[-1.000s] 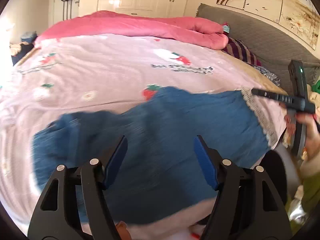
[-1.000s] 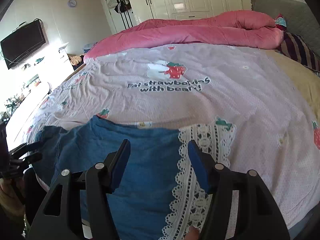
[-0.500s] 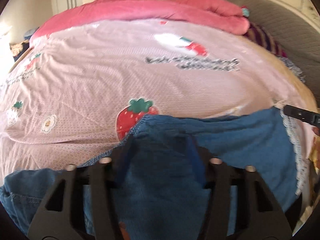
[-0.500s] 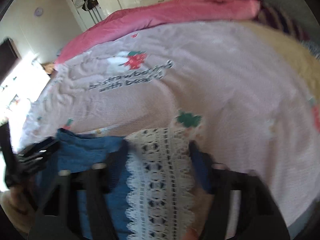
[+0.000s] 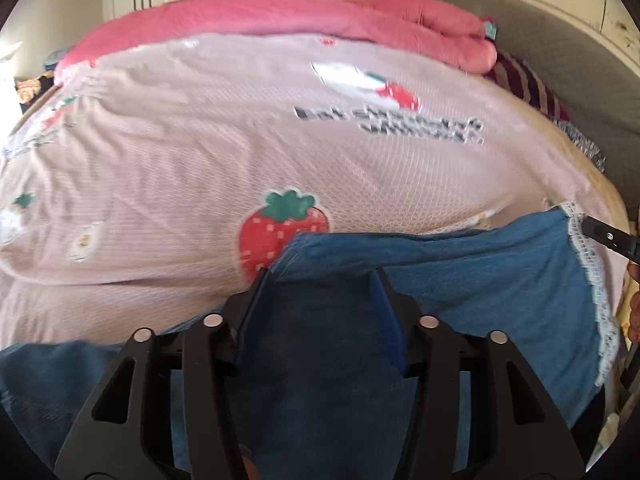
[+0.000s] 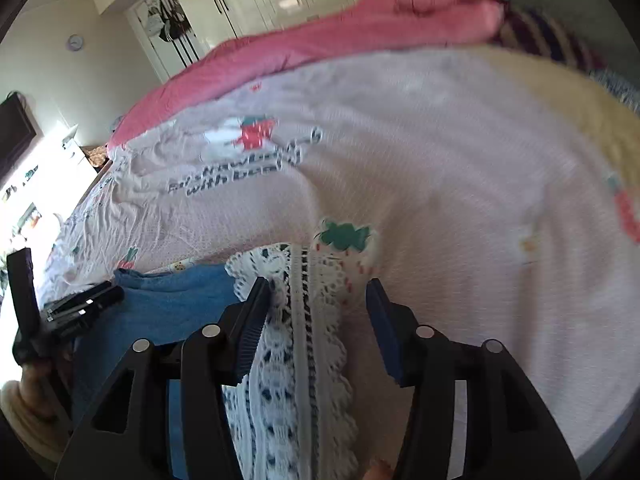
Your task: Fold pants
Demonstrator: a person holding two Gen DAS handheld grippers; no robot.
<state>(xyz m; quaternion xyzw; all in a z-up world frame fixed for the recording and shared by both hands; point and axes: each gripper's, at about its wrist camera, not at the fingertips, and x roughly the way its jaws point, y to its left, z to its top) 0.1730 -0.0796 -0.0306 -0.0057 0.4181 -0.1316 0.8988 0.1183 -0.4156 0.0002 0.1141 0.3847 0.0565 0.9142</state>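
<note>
Denim pants between both hand-held grippers' parted fingers | left | right

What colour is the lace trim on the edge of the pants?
White, an openwork lace trim along the blue pants. It shows best in the right wrist view.

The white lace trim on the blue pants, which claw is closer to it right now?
Right. The right claw sits directly over the lace trim, its fingers straddling it. The left claw is over plain denim at the far end of the pants.
</note>
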